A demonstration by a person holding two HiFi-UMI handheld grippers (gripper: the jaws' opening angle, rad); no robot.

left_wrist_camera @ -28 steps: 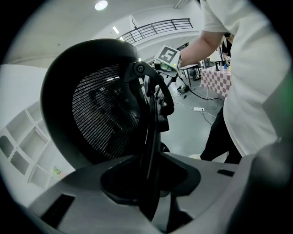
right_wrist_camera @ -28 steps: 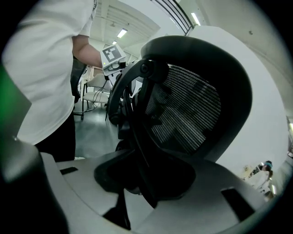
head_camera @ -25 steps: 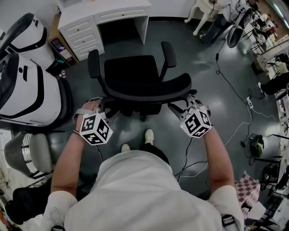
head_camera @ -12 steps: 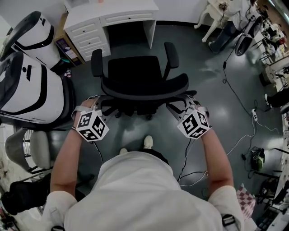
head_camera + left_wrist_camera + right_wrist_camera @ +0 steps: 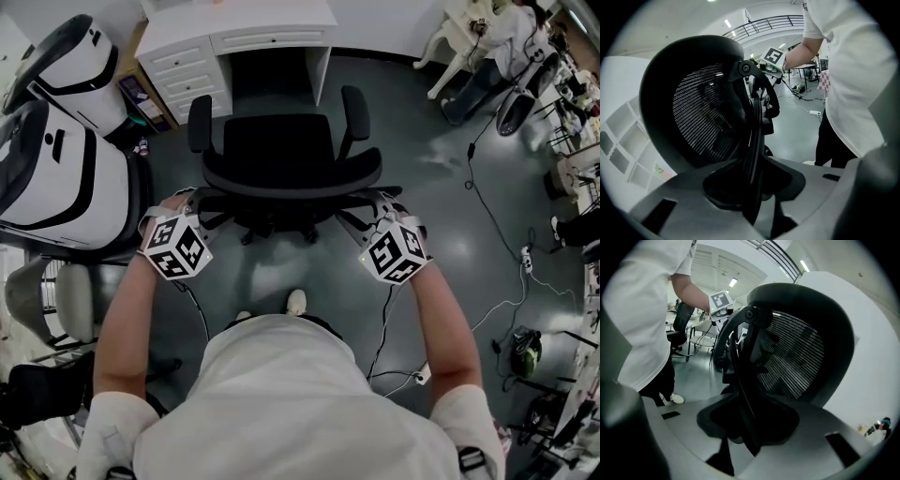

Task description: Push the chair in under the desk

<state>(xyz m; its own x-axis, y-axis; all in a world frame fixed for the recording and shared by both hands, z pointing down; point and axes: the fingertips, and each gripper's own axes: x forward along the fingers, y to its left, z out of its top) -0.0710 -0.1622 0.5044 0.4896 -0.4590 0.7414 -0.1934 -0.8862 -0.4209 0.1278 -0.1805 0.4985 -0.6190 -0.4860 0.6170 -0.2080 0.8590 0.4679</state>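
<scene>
The chair (image 5: 281, 155) is black all over. In both gripper views its back shows a fine mesh of thin horizontal lines inside a plain black rim. The desk (image 5: 239, 33) at the top of the head view is white, drawers included. The floor (image 5: 441, 234) is dark grey with pale glossy patches. The left gripper (image 5: 192, 201) and right gripper (image 5: 372, 202) each bear a white cube printed with black square markers, and their jaws are pale grey. The person's shirt (image 5: 281, 403) is white, the trousers (image 5: 832, 145) black, the shoe (image 5: 295, 302) white. At the upper left stand bulky white shells (image 5: 47, 178) with black bands. A pink-and-white checked cloth (image 5: 827, 79) shows right of centre in the left gripper view.
</scene>
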